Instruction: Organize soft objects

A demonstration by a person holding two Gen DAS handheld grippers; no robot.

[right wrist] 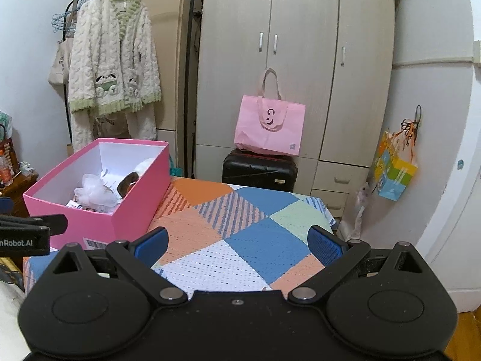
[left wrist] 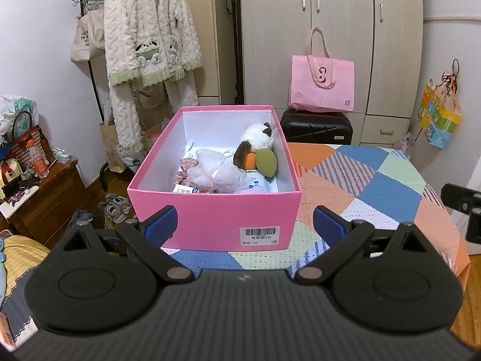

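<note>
Both tools are spread and empty: left gripper (left wrist: 245, 222) faces the pink box (left wrist: 210, 213), right gripper (right wrist: 237, 245) hangs over bare patchwork cloth (right wrist: 255, 240). Plush toy (left wrist: 258, 138), green sponge (left wrist: 266, 162) and mesh pouf (left wrist: 216, 168) lie inside; seemingly nothing remains outside, so check the cloth, then withdraw without nudging the box

The white barcode sticker (left wrist: 259, 235) on the near wall of the pink box (left wrist: 210, 210) carries small print ending in "520", the rest too small to read. In the right wrist view, "nRobot.AI" stands on the left gripper's black body (right wrist: 24, 242).
</note>
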